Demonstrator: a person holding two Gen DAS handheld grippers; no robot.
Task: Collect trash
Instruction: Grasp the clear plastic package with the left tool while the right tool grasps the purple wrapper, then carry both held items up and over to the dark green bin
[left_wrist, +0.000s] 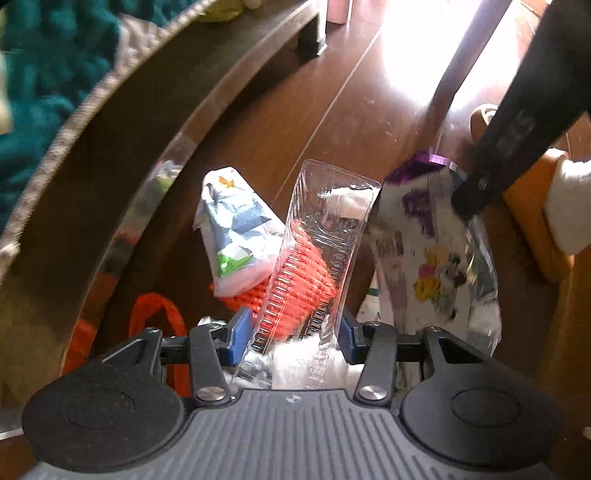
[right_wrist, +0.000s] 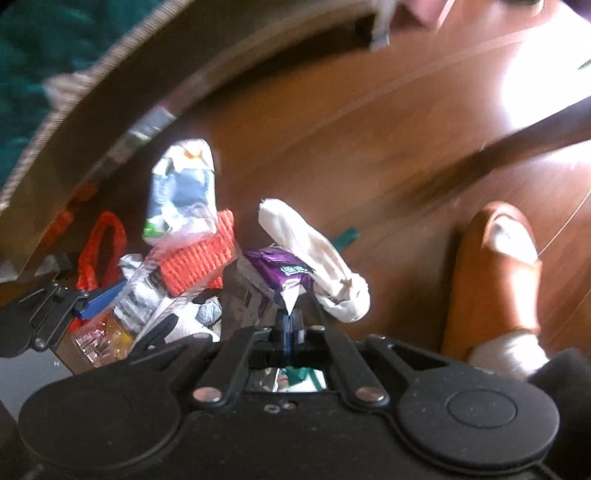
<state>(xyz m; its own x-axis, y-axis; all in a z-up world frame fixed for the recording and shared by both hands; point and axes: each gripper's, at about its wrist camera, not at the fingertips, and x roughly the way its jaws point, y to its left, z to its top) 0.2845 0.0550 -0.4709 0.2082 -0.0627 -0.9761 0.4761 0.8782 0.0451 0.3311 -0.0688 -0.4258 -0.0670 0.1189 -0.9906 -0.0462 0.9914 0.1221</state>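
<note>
My left gripper (left_wrist: 295, 332) is shut on a clear plastic tray (left_wrist: 325, 236) that holds orange netting (left_wrist: 303, 273) and white tissue. A crumpled white and blue wrapper (left_wrist: 236, 229) rests on the netting. My right gripper (right_wrist: 290, 325) is shut on the edge of a purple and white printed snack bag (right_wrist: 280, 273), which also shows in the left wrist view (left_wrist: 424, 236). A crumpled white paper roll (right_wrist: 314, 251) lies against that bag. The tray (right_wrist: 147, 291), the netting (right_wrist: 199, 258) and the left gripper's blue fingers (right_wrist: 101, 301) show at the left of the right wrist view.
A dark wooden table edge (left_wrist: 122, 122) curves over the pile on the left, with teal knit fabric (left_wrist: 37, 74) above it. The floor (left_wrist: 295, 110) is brown wood with sun glare. An orange-brown slipper and white sock (right_wrist: 495, 273) stand to the right. An orange bag handle (right_wrist: 101, 247) lies at the left.
</note>
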